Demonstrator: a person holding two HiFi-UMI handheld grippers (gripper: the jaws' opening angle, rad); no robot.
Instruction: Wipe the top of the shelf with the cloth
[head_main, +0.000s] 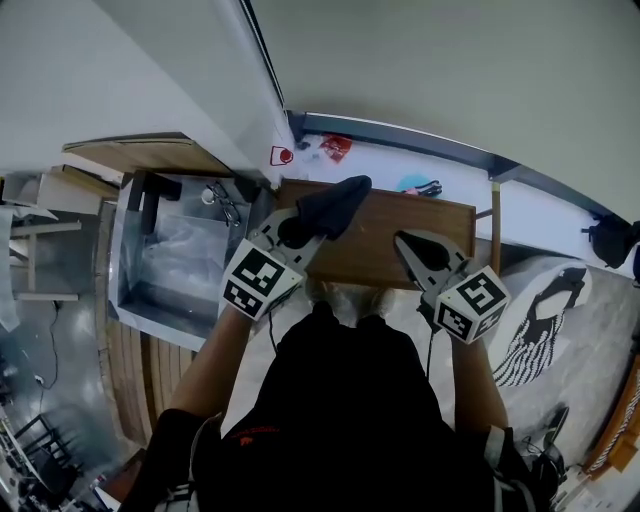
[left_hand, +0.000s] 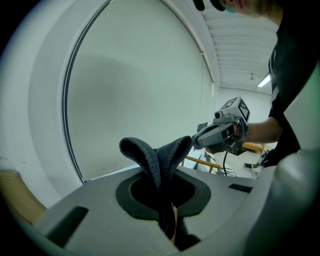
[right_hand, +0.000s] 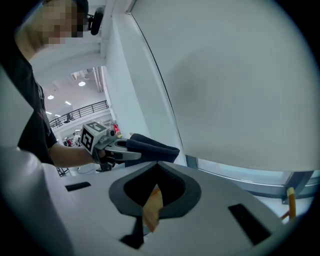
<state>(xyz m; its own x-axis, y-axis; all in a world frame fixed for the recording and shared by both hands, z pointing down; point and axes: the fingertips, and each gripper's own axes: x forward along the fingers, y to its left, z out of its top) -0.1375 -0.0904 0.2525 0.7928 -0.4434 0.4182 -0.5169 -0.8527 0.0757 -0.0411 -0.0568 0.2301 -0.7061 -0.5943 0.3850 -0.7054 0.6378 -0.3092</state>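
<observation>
Dark-grey fleecy cloth (head_main: 335, 205) sits pinched in the left gripper (head_main: 300, 225), whose jaws are clamped on its lower folds. The free end sticks out ahead of the tips in two soft lobes. From the head view the cloth hangs over the back left part of the brown wooden shelf top (head_main: 385, 235), close to the white wall. Whether it actually touches the wood is hard to tell from this angle; it looks slightly raised.

The right gripper (head_main: 410, 245) holds nothing. Its jaws are drawn together to a thin slit, through which only a sliver of the brown wood shows. It hovers over the right half of the shelf top, near the cloth but apart from it.

I judge the step in hand to be bringing the cloth to the surface, with wiping not yet begun. The next move calls for tipping the left gripper down so that the lobes press flat, then sweeping along the board.
</observation>
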